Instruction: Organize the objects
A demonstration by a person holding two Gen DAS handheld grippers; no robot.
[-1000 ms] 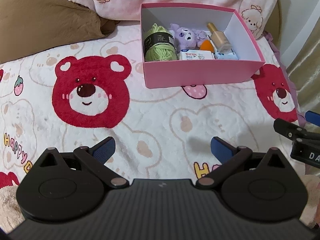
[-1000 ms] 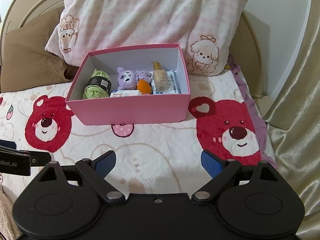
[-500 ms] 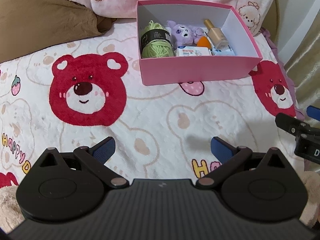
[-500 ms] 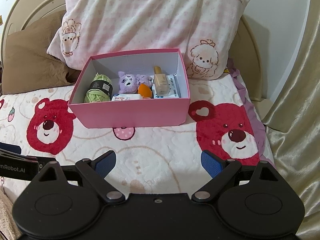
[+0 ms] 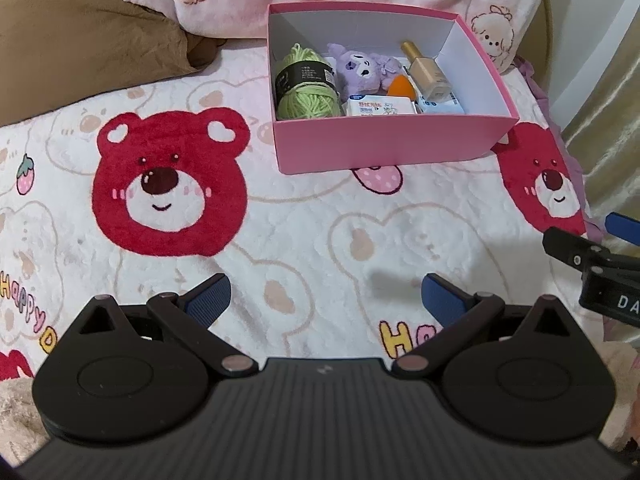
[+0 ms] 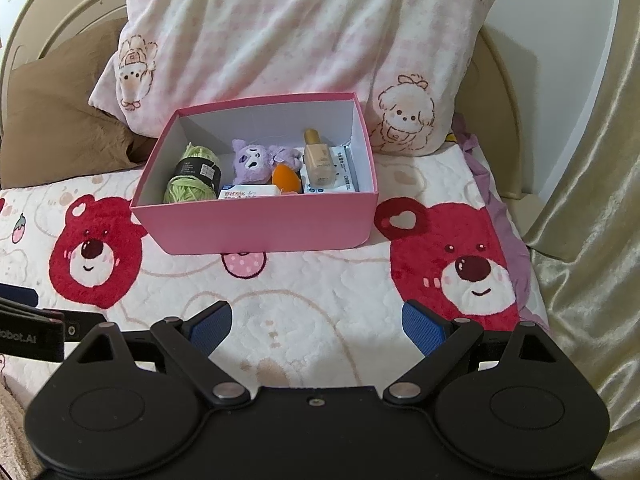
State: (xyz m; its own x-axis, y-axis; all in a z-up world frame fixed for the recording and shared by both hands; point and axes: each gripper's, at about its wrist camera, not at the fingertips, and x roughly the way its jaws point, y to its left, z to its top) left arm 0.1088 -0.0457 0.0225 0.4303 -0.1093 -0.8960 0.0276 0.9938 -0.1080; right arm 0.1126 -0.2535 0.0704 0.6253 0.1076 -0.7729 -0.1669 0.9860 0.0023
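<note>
A pink box (image 5: 384,144) (image 6: 264,222) sits on the bear-print blanket, well ahead of both grippers. Inside lie a green yarn ball (image 5: 306,86) (image 6: 192,182), a purple plush toy (image 5: 362,68) (image 6: 252,162), an orange sponge (image 5: 402,86) (image 6: 286,178), a beige foundation bottle (image 5: 426,70) (image 6: 318,158), a small white carton (image 5: 378,106) (image 6: 248,192) and a white packet (image 5: 444,106) (image 6: 340,172). My left gripper (image 5: 326,300) is open and empty over the blanket. My right gripper (image 6: 316,322) is open and empty too.
A pink checked pillow (image 6: 288,40) leans behind the box and a brown pillow (image 5: 72,28) lies to its left. A gold curtain (image 6: 592,184) hangs on the right past the bed's edge. The right gripper (image 5: 592,264) shows at the left view's right edge.
Both grippers have drawn back and risen a little from the box, which now looks smaller and farther off. Their jaws stay open and nothing in the box has moved.
</note>
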